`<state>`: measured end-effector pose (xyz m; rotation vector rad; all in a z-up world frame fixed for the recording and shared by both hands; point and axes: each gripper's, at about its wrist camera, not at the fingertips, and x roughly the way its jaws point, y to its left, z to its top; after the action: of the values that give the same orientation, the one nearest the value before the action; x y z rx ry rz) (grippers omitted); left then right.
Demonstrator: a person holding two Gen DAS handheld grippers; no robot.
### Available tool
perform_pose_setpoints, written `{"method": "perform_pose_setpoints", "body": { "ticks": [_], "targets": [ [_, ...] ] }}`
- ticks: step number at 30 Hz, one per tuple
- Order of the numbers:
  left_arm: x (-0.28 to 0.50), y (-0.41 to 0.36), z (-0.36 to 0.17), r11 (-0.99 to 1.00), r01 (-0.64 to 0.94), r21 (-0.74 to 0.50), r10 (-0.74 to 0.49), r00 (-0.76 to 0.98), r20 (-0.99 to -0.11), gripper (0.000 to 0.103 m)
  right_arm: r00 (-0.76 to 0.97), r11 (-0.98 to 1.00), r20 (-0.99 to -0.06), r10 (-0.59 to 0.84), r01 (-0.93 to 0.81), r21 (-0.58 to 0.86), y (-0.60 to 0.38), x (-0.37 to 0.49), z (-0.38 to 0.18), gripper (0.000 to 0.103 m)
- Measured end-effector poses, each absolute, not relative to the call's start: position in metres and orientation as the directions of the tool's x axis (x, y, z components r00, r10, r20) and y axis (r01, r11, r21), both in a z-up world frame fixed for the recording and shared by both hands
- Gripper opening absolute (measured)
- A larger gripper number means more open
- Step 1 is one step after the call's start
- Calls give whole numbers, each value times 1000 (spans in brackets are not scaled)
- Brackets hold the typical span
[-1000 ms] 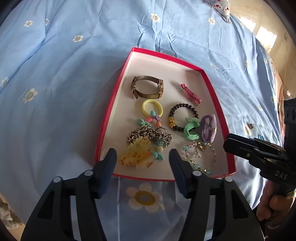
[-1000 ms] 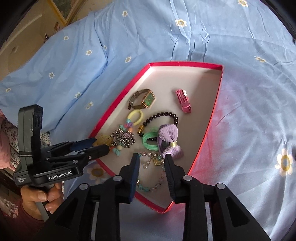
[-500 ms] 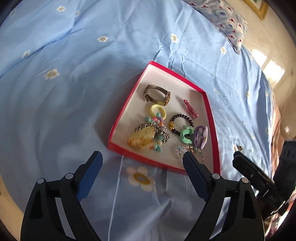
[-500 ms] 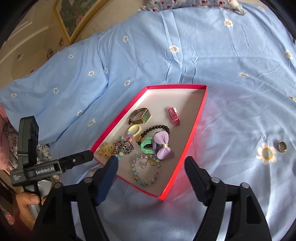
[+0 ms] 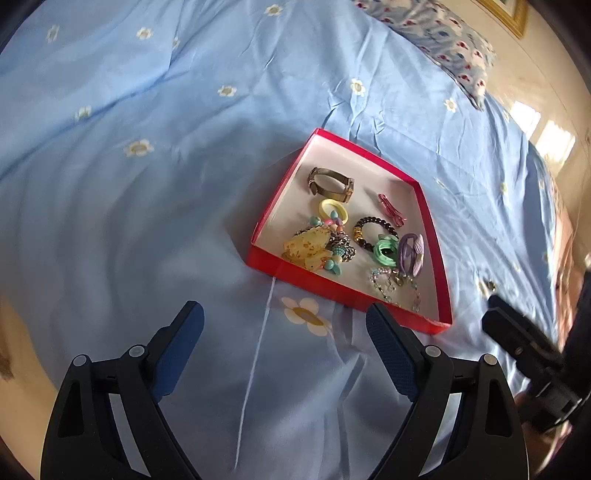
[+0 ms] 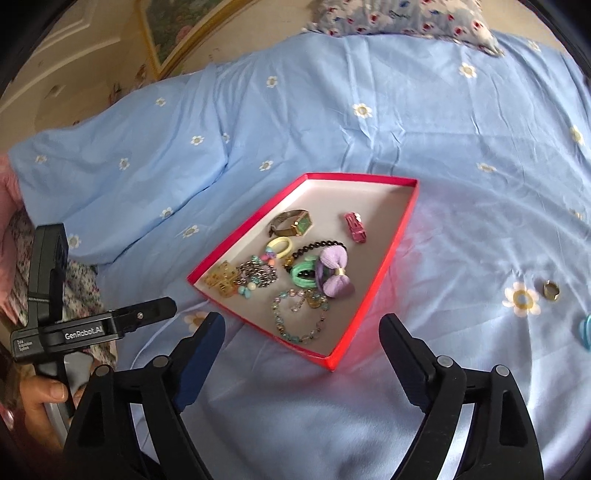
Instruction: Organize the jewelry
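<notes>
A red tray (image 5: 347, 291) (image 6: 373, 291) lies on the blue bedsheet. It holds a watch (image 6: 291, 223), a pink clip (image 6: 355, 227), a yellow ring (image 6: 279, 246), a black bead bracelet (image 5: 373, 226), a green tie (image 6: 303, 276), a purple bow (image 6: 334, 275), a chain bracelet (image 6: 258, 275), an amber clip (image 5: 308, 248) and a glass bead bracelet (image 6: 300, 318). My left gripper (image 5: 284, 345) is open and empty, short of the tray's near edge. My right gripper (image 6: 301, 347) is open and empty, above the tray's near corner. A gold ring (image 6: 551, 290) lies on the sheet to the right.
A blue item (image 6: 584, 330) lies at the right edge beyond the gold ring. A floral pillow (image 6: 402, 16) lies at the far end of the bed. A framed picture (image 6: 173, 33) leans on the wall at the back left.
Both grippers have opened wide and drawn back and up from the tray. The glass bead bracelet now lies in the tray, free of the right gripper.
</notes>
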<state>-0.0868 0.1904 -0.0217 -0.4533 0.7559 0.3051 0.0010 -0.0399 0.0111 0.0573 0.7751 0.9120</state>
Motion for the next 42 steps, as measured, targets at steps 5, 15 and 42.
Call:
{"method": "perform_pose_setpoints", "body": {
  "ticks": [5,15,42],
  "targets": [
    [-91,184,8,895,-373,-244,112,717,-688,98,397,619,-566,723,-736,274,-44,-3,45,99],
    [-89,171,21,904,-416,-98,256,710,-656,103,458,643,-559,691,-743,186,-50,-4,67,103],
    [-102,132,16,915,-402,37,335,705,-625,103,455,694,-611,648,-683,227,-60,-8,14,103]
  ]
}}
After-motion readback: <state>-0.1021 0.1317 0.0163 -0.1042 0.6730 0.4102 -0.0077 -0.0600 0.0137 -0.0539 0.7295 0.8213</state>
